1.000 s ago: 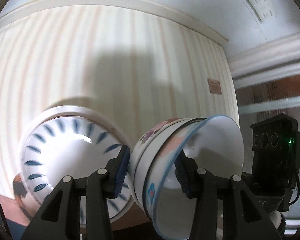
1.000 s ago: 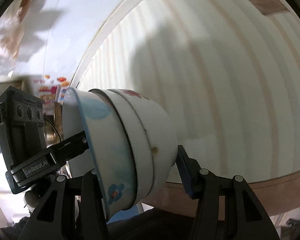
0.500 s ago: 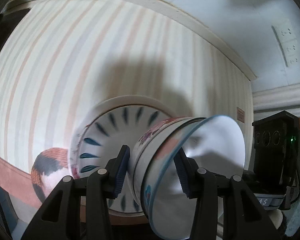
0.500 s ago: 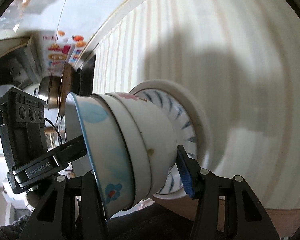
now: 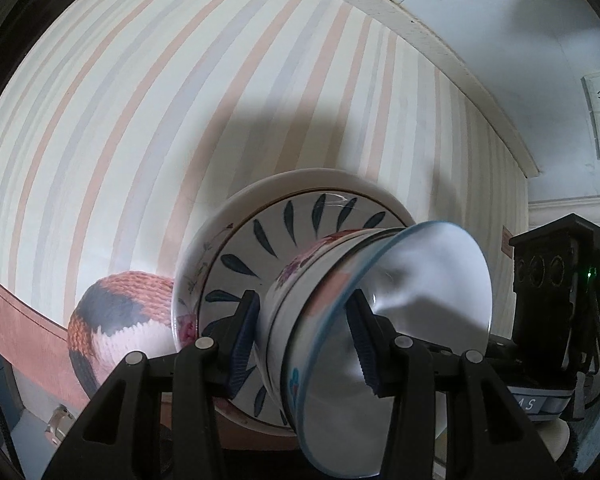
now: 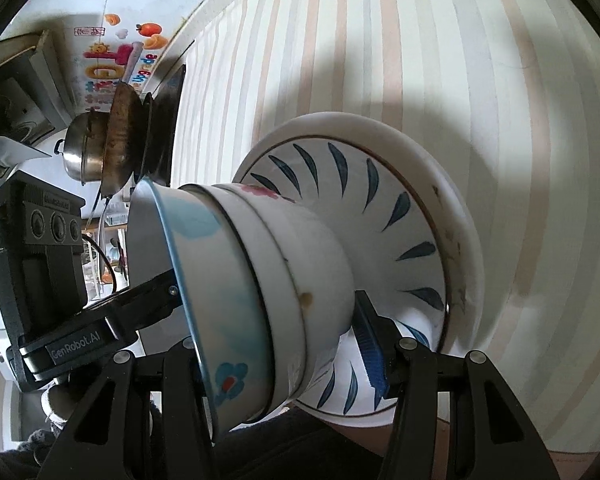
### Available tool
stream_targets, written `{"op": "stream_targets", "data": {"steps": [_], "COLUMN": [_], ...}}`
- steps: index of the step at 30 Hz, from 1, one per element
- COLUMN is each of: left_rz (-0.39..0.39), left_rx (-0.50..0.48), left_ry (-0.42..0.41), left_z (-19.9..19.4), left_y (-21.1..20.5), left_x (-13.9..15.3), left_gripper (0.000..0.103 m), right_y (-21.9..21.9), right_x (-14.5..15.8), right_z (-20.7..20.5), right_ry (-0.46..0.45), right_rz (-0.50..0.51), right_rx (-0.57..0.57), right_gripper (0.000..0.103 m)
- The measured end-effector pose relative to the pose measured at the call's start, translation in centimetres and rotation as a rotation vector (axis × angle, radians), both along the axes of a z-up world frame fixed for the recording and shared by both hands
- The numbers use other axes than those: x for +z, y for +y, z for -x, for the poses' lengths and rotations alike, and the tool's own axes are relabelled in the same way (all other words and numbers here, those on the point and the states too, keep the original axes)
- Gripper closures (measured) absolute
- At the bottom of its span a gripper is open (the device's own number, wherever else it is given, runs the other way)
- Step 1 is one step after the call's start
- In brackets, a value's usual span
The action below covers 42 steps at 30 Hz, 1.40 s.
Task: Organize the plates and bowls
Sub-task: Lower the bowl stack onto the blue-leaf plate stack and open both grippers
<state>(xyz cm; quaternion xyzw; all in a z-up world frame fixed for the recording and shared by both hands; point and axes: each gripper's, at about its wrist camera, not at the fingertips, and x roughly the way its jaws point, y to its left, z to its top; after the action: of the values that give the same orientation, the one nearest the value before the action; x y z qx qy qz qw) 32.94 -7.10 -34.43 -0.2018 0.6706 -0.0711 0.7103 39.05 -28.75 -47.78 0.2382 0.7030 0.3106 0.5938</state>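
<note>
Carried across the striped bench (image 5: 148, 92), nested bowls (image 6: 268, 280), clamped by left hand-held gripper (image 5: 304, 344) and right hand-held gripper (image 6: 276, 364), now hover over the leaf-patterned plate (image 6: 384, 184); lowering squarely comes next.

Nested floral bowls (image 5: 324, 320) over a leaf-patterned plate (image 6: 380, 216) on a white plate (image 6: 456, 200)

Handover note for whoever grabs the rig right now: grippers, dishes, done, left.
Left hand-held gripper: shut on the bowl stack, one finger inside the rim, one outside.
Right hand-held gripper: shut on the same stack's opposite side.
Dishes: nested bowls held between both, right at the leaf-pattern plate, which sits on a white plate on the striped table; contact unclear.
Done: stack brought to the plates.
Left: set it down, release.
</note>
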Motion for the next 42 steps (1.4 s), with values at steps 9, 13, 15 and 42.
{"op": "stream_targets", "data": {"steps": [9,13,15,42], "left_rz": [-0.008,-0.005,-0.009,-0.312], "left_rx": [-0.012,-0.022,-0.033,-0.142], "left_ry": [0.006,0.006,0.004,-0.244], "left_z": [-0.5,-0.5,-0.5,1.8], "left_y": [-0.5,-0.7,-0.8,-1.8], "left_x": [-0.6,-0.7,-0.7,7.2], "left_gripper": [0.06,0.06,0.06,0.016], "right_y": [0.8,0.8,0.5,-3.0], "right_x": [-0.7,-0.4,-0.4,11.7], "right_z": [-0.5,-0.4,-0.2,3.4], "right_ry": [0.001,-0.01,-0.012,-0.405], "right_rz": [0.007,0.024,0.03,0.336], "right_rx": [0.0,0.001,-0.002,-0.073], "right_gripper": [0.048,0.048,0.048,0.008]}}
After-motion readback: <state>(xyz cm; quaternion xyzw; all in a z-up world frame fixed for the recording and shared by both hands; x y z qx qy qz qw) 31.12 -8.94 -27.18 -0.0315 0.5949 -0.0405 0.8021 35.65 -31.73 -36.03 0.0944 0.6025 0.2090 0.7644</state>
